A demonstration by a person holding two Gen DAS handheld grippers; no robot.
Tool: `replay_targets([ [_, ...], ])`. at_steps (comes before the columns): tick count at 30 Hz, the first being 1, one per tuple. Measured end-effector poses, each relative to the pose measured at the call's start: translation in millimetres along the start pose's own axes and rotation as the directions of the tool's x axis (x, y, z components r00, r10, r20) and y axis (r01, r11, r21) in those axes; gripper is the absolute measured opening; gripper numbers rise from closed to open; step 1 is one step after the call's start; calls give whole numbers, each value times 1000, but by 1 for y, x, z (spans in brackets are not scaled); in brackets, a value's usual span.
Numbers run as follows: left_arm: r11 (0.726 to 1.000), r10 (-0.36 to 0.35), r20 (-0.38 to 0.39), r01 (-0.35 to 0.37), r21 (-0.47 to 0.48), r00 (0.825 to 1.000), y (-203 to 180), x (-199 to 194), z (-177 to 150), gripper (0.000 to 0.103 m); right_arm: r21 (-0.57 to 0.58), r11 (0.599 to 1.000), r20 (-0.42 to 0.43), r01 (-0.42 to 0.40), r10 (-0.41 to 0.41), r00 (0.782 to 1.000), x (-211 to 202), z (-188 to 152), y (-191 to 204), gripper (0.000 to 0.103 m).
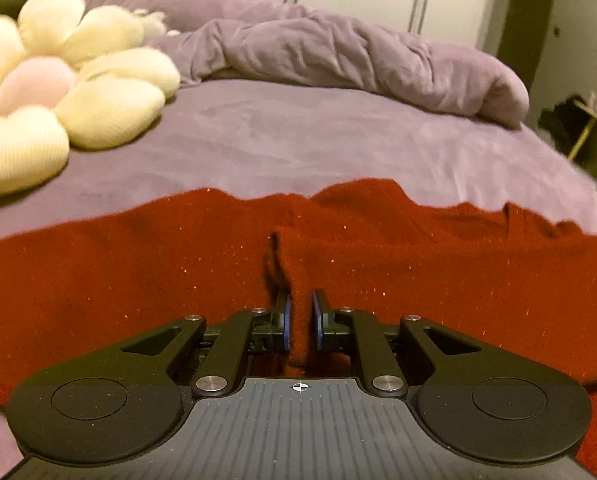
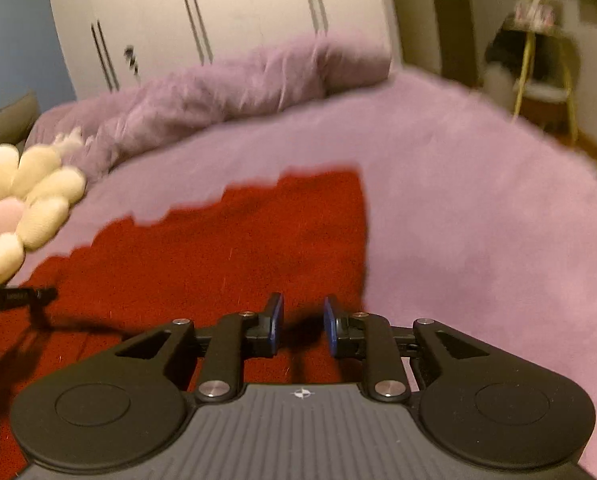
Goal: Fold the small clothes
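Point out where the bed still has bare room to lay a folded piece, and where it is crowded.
Bare bedsheet lies right of the red garment, out to the bed's edge. A second free band runs between the garment's far edge and the bunched duvet. The near left is crowded: the flower cushion sits there, and the garment covers the near bed.

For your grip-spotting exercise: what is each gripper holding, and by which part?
Left gripper pinches a raised fold of the red garment. Right gripper holds nothing.

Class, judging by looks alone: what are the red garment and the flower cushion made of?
Red garment: probably a fuzzy knit, matte with tiny glinting flecks, perhaps metallic thread. Flower cushion: seemingly stuffed plush, cream petals puffy and faintly ribbed.
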State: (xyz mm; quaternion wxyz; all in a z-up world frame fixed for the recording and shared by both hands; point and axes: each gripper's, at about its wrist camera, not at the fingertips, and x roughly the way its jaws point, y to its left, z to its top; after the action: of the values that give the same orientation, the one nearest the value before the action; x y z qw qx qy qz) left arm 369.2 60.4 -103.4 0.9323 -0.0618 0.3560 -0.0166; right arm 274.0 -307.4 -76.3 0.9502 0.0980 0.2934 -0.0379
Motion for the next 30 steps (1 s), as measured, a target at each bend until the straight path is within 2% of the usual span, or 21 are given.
replay_targets([
  [3, 1000, 1, 14, -1, -11, 1000, -3, -1, 4, 13, -126, 992, -9, 8, -9, 1000, 22, 6, 26, 21],
  [6, 1000, 1, 41, 0, -5, 999, -6, -4, 6, 13, -258, 966, -45, 13, -25, 999, 58, 0, 54, 15],
  [9, 1000, -1, 41, 1, -1, 999, -6, 0, 9, 13, -355, 931, -48, 84, -108, 993, 81, -12, 65, 9],
  [11, 1000, 3, 34, -3, 8, 999, -6, 5, 8, 13, -409, 901, -9, 148, -166, 986, 88, -20, 64, 2],
  [15, 1000, 2, 12, -2, 26, 1000, -12, 16, 6, 13, -433, 876, 12, 215, -233, 973, 97, -22, 56, 0],
  [19, 998, 21, -25, -20, 59, 999, -17, 23, 5, 16, -442, 866, 6, 232, -256, 967, 103, -21, 54, 0],
  [21, 998, 35, -38, -33, 62, 999, -17, 21, 7, 24, -457, 857, 4, 238, -266, 964, 104, -21, 58, 0],
  [26, 999, 31, -63, -30, 25, 998, -13, 8, 9, 34, -448, 868, -17, 213, -247, 969, 93, -13, 61, 0],
  [28, 1000, 14, -57, -13, 11, 998, -12, 1, 8, 41, -433, 877, -8, 207, -234, 972, 78, -12, 70, 5],
  [30, 1000, 3, -54, -3, -2, 999, -12, -4, 7, 44, -449, 875, 13, 181, -196, 980, 64, -19, 80, 17],
])
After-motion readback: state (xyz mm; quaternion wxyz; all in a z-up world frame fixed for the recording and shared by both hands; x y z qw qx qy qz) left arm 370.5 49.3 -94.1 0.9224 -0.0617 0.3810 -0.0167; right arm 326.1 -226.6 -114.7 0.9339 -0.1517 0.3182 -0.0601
